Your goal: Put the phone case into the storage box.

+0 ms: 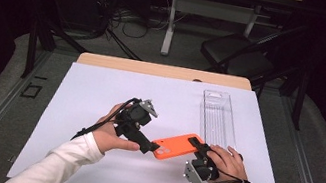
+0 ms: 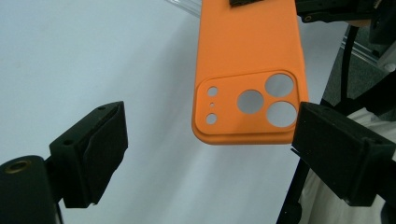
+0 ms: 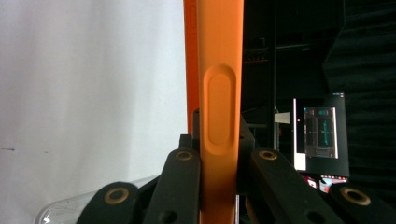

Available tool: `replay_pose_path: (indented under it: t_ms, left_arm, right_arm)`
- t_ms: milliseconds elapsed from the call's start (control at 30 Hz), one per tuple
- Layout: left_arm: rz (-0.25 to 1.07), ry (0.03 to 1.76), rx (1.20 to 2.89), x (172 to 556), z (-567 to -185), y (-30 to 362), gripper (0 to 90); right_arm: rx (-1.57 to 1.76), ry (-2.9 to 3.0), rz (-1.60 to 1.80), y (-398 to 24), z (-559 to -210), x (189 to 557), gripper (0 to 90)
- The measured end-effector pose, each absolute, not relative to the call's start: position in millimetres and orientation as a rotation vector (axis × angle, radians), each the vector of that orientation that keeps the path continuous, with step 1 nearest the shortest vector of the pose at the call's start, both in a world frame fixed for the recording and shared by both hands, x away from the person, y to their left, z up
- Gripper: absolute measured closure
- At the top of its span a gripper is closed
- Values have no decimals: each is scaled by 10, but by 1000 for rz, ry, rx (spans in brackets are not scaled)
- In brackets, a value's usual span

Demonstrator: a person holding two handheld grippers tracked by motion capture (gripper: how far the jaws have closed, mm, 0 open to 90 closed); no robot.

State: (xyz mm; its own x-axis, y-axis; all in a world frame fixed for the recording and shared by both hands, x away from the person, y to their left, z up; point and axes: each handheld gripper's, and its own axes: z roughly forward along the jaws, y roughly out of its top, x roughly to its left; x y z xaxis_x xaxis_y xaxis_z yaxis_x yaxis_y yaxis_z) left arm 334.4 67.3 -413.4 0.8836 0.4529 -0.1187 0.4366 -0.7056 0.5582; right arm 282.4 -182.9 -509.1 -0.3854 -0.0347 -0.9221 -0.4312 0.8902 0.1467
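Observation:
An orange phone case (image 1: 176,145) hangs just above the white sheet, its camera cut-outs toward the left. My right gripper (image 1: 198,145) is shut on its right end; in the right gripper view the case (image 3: 219,93) stands edge-on, pinched between the two black jaws (image 3: 218,161). My left gripper (image 1: 151,146) is at the case's camera end. In the left gripper view its jaws (image 2: 205,142) stand wide open on either side of that end of the case (image 2: 247,51). The left pad (image 2: 100,149) is well clear of it, and the right pad (image 2: 336,149) sits close beside its corner.
A clear plastic tray (image 1: 220,117) lies lengthwise on the white sheet (image 1: 98,100), just behind my right hand. The wooden table edge (image 1: 164,70) runs along the far side, with a dark chair (image 1: 238,54) and desk legs beyond. A lit screen (image 3: 322,135) glows in the dark background.

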Motion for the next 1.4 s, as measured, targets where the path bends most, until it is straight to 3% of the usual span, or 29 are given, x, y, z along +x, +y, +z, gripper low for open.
replay_pose_path:
  t_ms: [400, 1267, 1400]
  left_arm:
    - [94, 629, 2416, 3284, -4097, 872, 104]
    - [209, 616, 2325, 3243, -4164, 1019, 196]
    - [228, 617, 2313, 3227, -4190, 1004, 274]
  right_arm:
    - [-260, 2046, 588, -1828, -5035, 2919, 856]
    - [26, 2250, 990, -1884, -4959, 3043, 856]
    - [32, 2253, 1006, -1877, -4965, 3050, 856]
